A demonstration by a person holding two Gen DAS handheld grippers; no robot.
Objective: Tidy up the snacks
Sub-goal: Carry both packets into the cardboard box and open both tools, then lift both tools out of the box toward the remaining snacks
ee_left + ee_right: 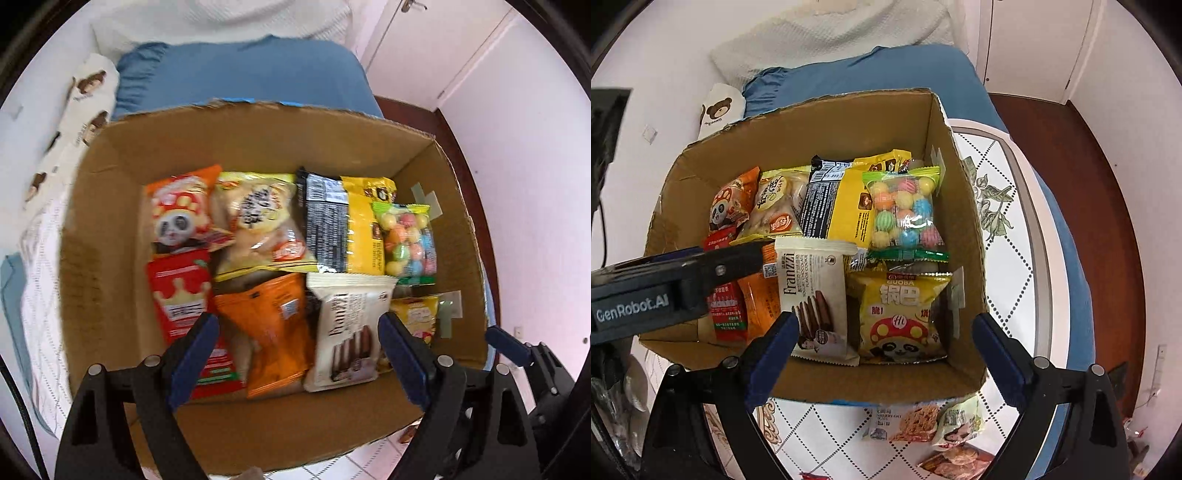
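So your cardboard box (258,147) is the anchor here, and both cameras look down into it. Your left gripper (299,350) hangs over the box's near side with its jaws spread wide and nothing between them; the blue pads (195,350) frame the orange pouch (273,328) and the white Franzzi cookie pack (347,332). Your right gripper (886,350) is spread wide and empty too, sitting over the box's near edge.

Inside the box, along the far wall you've got the panda bag (181,210), a pale rice-cracker bag (258,221), the black-and-yellow pack (343,221) and the gumball bag (408,240). Nearer you lie the red crown pack (181,299), the orange pouch and the Franzzi pack.

Here's where the views split. The left camera only catches a sliver of the yellow bag (417,314) in the box's near right corner, half hidden behind a pad. The right camera shows it whole: a yellow guoba bag (901,317) with a mushroom-cap panda. That camera also shows your left gripper (753,254) reaching in over the box's left wall, and loose snack packets (923,424) on the patterned table (997,229) just outside the near wall. The left view is a bit motion-blurred, so labels there are hard to read.
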